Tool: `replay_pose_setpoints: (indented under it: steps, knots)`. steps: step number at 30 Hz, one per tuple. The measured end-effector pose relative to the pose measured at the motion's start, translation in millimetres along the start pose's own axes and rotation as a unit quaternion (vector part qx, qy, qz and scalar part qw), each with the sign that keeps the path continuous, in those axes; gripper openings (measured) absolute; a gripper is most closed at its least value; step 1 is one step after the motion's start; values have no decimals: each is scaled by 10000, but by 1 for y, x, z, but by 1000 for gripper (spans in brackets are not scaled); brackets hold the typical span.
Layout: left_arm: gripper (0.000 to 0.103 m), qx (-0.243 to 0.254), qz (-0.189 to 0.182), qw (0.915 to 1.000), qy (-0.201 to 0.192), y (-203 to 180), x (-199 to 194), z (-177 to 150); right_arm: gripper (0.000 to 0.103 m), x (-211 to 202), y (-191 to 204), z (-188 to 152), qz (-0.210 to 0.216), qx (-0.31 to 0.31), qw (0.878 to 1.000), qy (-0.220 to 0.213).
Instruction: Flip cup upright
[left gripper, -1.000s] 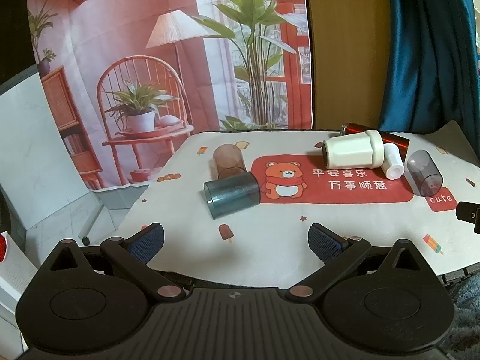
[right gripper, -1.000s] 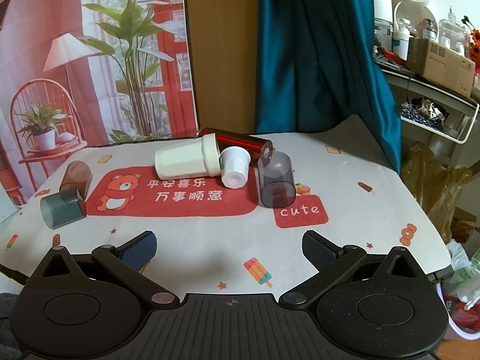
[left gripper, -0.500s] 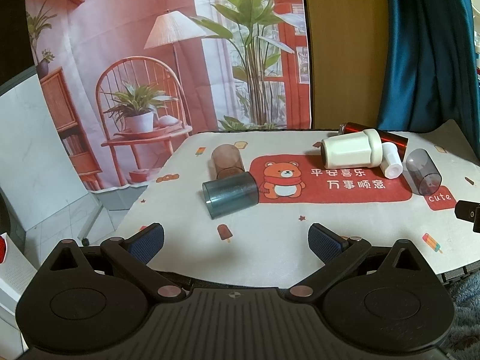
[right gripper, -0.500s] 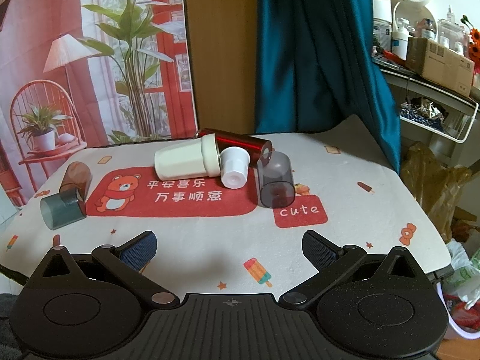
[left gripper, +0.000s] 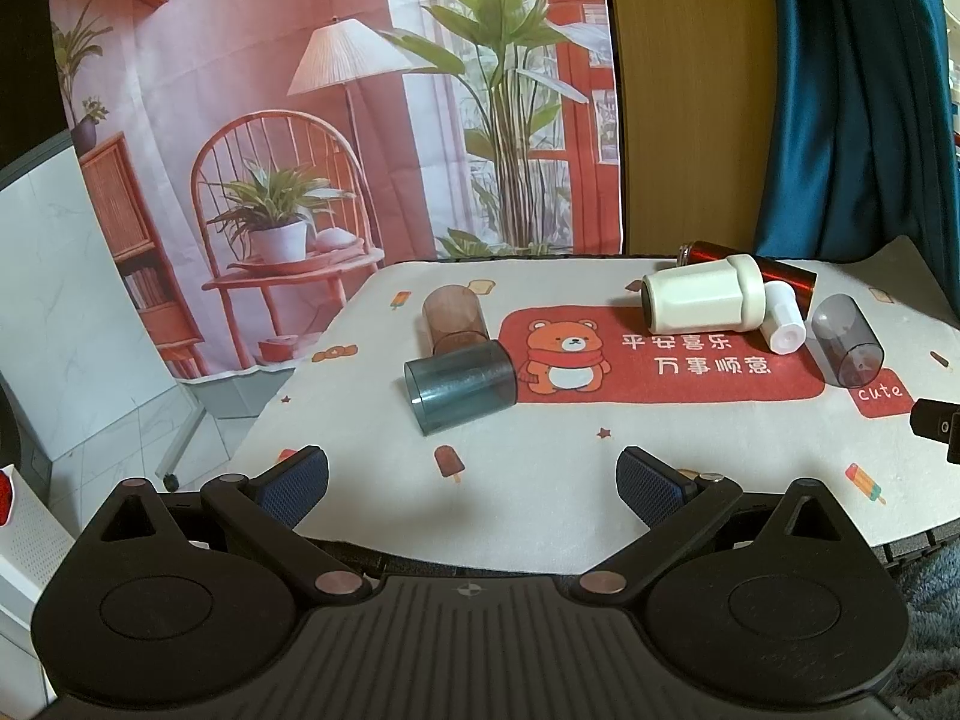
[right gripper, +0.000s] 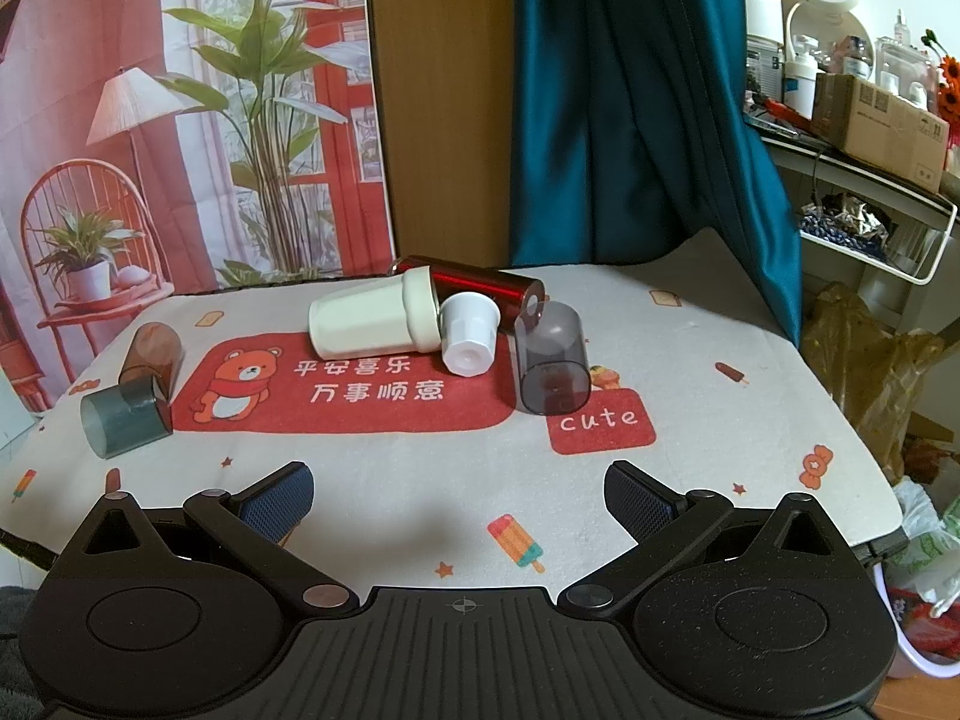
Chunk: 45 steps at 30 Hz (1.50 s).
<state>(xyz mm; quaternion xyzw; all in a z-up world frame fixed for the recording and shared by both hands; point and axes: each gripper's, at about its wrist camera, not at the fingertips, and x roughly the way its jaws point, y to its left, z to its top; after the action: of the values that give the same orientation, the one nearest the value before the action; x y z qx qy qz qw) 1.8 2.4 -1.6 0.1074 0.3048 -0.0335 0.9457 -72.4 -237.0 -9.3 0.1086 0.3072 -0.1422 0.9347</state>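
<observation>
Several cups lie on their sides on the printed mat (left gripper: 540,468). A blue-grey clear cup (left gripper: 459,387) and a brown clear cup (left gripper: 453,321) lie at the left, seen in the right wrist view as the blue-grey cup (right gripper: 123,417) and the brown cup (right gripper: 151,354). A cream cup (right gripper: 372,321), a small white cup (right gripper: 469,333), a red metallic cup (right gripper: 486,288) and a smoky grey cup (right gripper: 552,360) lie together further right. My left gripper (left gripper: 473,480) is open and empty, short of the blue-grey cup. My right gripper (right gripper: 459,492) is open and empty, near the mat's front edge.
A printed backdrop (left gripper: 300,120) hangs behind the table, with a teal curtain (right gripper: 630,108) to its right. A cluttered shelf (right gripper: 852,120) and bags (right gripper: 870,360) stand off the table's right edge. The right gripper's edge (left gripper: 936,423) shows in the left wrist view.
The left wrist view has shifted very slightly; the cups sit a touch further left in it. Both grippers stay open and nothing on the mat has moved.
</observation>
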Motion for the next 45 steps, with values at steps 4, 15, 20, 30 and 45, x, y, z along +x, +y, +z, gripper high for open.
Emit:
replay_pose_setpoints:
  steps: [4, 15, 20, 30, 45]
  knots:
    - [103, 3, -2, 10000, 11, -1, 0, -1, 103, 0, 0, 0, 1, 4, 10000, 3]
    - [103, 148, -28, 9991, 386, -5, 15, -4, 103, 12, -3, -5, 44, 51, 9998, 201]
    - [103, 204, 44, 9979, 608, -6, 32, 1, 103, 31, -15, -7, -47, 240, 9990, 386]
    - [103, -56, 295, 9970, 709, -6, 79, 35, 98, 110, -37, 8, -379, -153, 9987, 299]
    - [103, -470, 343, 9911, 1198, 4, 119, 17, 89, 227, -46, 42, -905, -670, 9934, 196]
